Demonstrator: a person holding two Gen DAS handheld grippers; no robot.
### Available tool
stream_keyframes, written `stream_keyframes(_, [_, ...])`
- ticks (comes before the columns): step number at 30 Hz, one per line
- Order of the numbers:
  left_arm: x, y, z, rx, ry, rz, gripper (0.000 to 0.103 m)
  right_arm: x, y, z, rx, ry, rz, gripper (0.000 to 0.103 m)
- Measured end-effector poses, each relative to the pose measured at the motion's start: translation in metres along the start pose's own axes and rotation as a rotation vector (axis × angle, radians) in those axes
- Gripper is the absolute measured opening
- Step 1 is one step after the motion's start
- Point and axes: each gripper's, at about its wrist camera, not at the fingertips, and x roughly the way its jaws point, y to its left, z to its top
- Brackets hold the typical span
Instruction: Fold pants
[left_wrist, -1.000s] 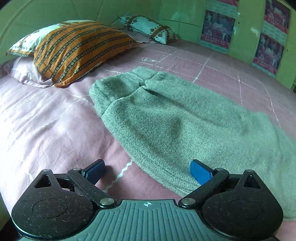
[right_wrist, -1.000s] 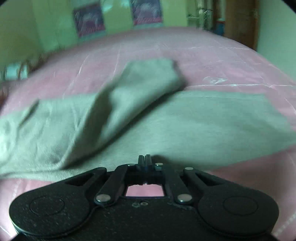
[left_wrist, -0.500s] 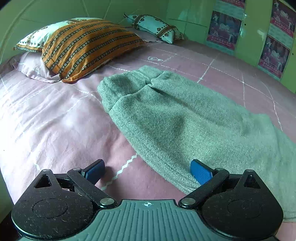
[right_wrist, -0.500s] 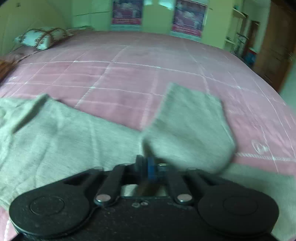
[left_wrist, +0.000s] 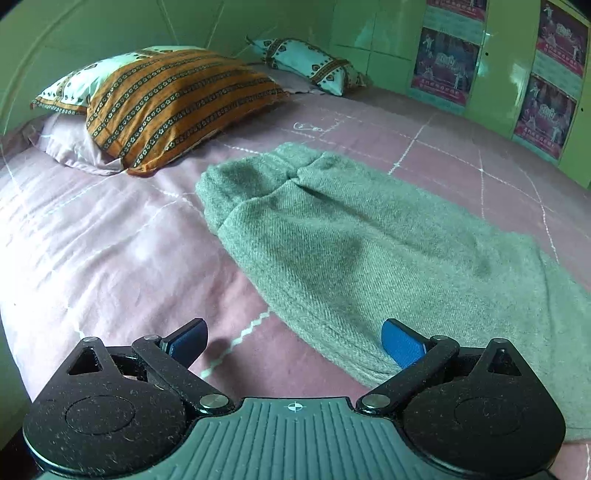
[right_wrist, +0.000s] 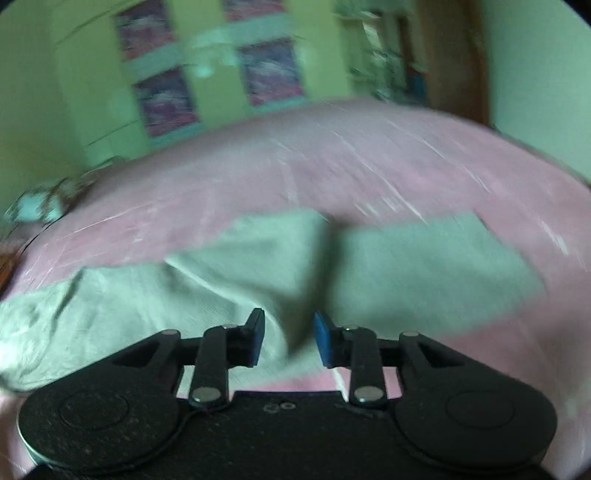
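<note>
one fold at most looks started on the grey-green knitted pants (left_wrist: 369, 258), which lie spread on the pink quilted bed (left_wrist: 110, 258). in the left wrist view the waist end sits toward the orange striped pillow (left_wrist: 173, 107), bunched a little at the top, and the body runs flat to the right. in the blurred right wrist view the pants (right_wrist: 258, 266) show two leg parts: one lies flat to the right, the other is draped across at an angle with a raised crease, so the legs are not lined up on each other yet.

right gripper (right_wrist: 289, 338): fingers are opening, a little apart, with a fold of cloth showing in the gap, and the pads do not seem to press on it. judgement: it is letting go of a leg it has just laid over.

left gripper (left_wrist: 295, 341): fingers wide apart, nothing between them, hovering at the near edge of the pants, one pad over cloth, one over the bed.

left to do, as i judge it: square up the legs, smooth the crease, then fold lengthwise into a compact stack. early stage overall.
</note>
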Motion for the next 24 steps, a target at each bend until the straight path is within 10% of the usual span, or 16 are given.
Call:
stream_keyframes(2, [-0.001, -0.001, -0.001, -0.012, 0.004, -0.002, 0.100, 0.020, 0.023, 0.011, -0.148, 0.024, 0.019, 0.042])
stream_keyframes(8, [0.000, -0.004, -0.002, -0.003, 0.021, 0.001, 0.100, 0.091, 0.085, 0.013, -0.586, 0.123, -0.014, 0.039])
stream_keyframes(9, [0.001, -0.003, -0.002, -0.005, 0.025, -0.002, 0.100, 0.100, 0.088, 0.013, -0.625, 0.142, -0.029, 0.035])
stream_keyframes(10, [0.002, -0.003, -0.002, -0.004, 0.028, -0.003, 0.100, 0.106, 0.089, 0.014, -0.632, 0.143, -0.044, 0.007])
stream_keyframes(14, [0.002, -0.002, -0.002, 0.006, 0.026, -0.009, 0.100, 0.064, 0.037, 0.041, -0.264, -0.009, -0.033, 0.000])
stream_keyframes(19, [0.004, -0.004, -0.005, 0.006, 0.018, -0.004, 0.100, -0.014, -0.102, 0.011, 0.543, -0.163, 0.019, 0.000])
stream_keyframes(24, [0.004, -0.005, -0.003, 0.010, 0.024, -0.002, 0.100, -0.013, -0.158, -0.031, 0.651, -0.079, -0.007, 0.014])
